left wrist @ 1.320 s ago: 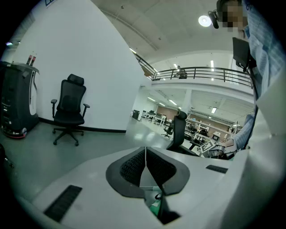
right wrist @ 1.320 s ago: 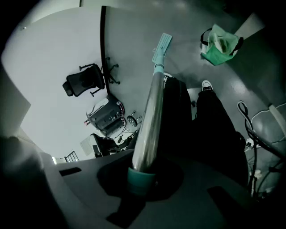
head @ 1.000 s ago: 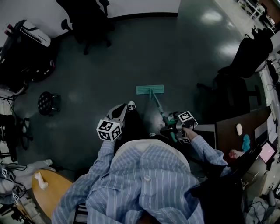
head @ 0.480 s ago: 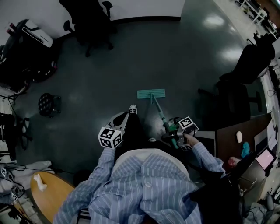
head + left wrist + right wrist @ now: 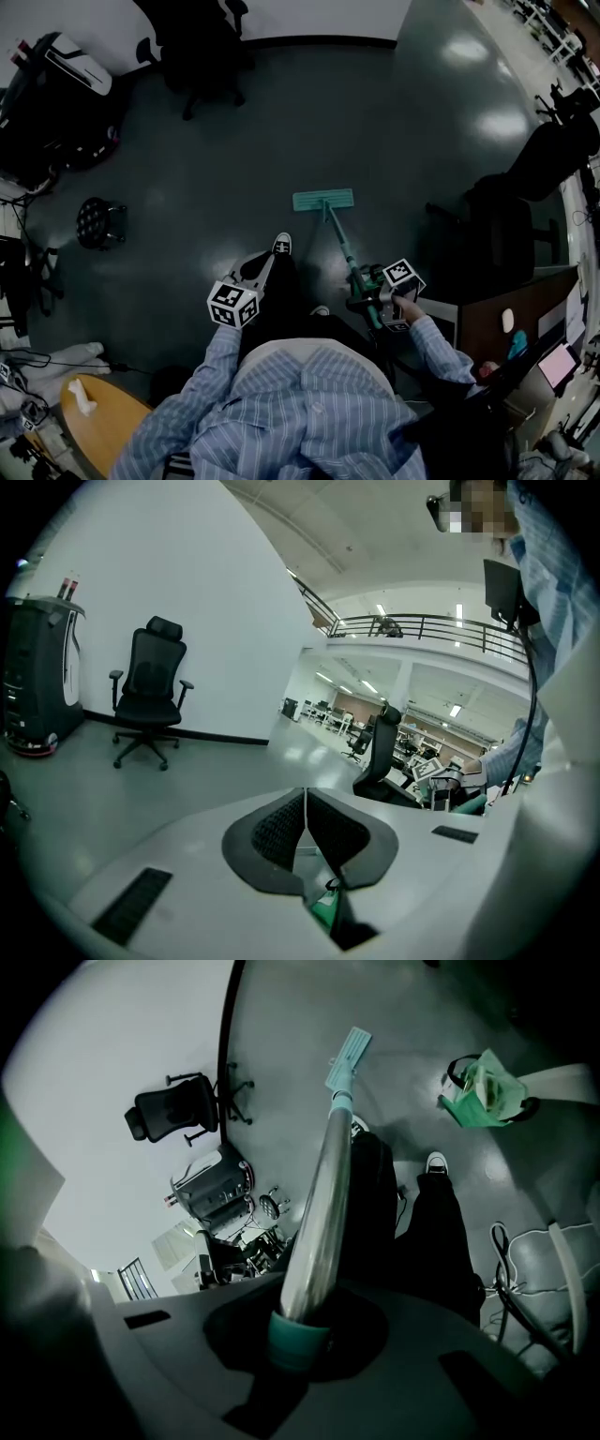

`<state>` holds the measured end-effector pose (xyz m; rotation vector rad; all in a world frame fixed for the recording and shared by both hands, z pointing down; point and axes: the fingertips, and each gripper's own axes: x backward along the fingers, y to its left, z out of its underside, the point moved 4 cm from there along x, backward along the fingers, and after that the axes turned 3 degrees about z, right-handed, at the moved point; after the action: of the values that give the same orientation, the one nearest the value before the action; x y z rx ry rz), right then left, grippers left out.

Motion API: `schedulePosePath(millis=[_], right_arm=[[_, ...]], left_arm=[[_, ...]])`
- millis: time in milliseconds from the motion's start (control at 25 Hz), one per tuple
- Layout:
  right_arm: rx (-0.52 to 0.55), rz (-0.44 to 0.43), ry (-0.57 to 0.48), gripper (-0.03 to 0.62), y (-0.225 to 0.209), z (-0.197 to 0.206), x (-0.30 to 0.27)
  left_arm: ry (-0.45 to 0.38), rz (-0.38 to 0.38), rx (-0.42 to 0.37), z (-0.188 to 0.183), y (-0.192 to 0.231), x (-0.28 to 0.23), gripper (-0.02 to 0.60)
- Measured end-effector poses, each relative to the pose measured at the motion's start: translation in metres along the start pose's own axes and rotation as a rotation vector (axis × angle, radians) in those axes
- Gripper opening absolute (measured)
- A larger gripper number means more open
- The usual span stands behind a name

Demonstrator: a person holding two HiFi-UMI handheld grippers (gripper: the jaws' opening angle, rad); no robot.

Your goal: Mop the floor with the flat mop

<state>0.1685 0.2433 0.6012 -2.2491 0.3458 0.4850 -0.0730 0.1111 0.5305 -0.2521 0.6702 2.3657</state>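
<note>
Over the last second the change is small: in the head view the right gripper has drawn back toward the person's body, the shoe beside the mop has stepped back too, and the mop head has slid only slightly nearer along the floor. That reads as the slow pull of a stroke taken while backing up, so mopping looks under way with little ground covered in this pass. The head lies flat on the floor, square to the handle, just ahead of the shoe and well apart from the chair by the far wall. The right gripper is clamped round the handle near its upper end; its own view shows the metal tube and teal collar seated between the jaws, running down to the head. The left gripper takes no part: its jaws are pressed together with nothing between them, and it hangs near the left knee, apart from the handle. Bright patches on the floor farther out could be lamp glare or wet film; I cannot tell which. As for writing, nothing can be read: the cubes on the grippers carry only black-and-white square patterns, and the mop shows no brand or label.
</note>
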Motion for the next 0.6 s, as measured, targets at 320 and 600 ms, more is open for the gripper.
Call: schedulePosePath(millis=[320,600], right_arm=[[-0.005,0.007,-0.008,0.025,0.051,-0.065,0.006],[-0.008,0.02,-0.03,0.026,0.111,-0.14,0.005]], left_arm=[[0.005,-0.003,0.019,-0.037,0.045,-0.041,0.009],[0.024,-0.011,0.047,-0.066,0.097,-0.07,0.009]])
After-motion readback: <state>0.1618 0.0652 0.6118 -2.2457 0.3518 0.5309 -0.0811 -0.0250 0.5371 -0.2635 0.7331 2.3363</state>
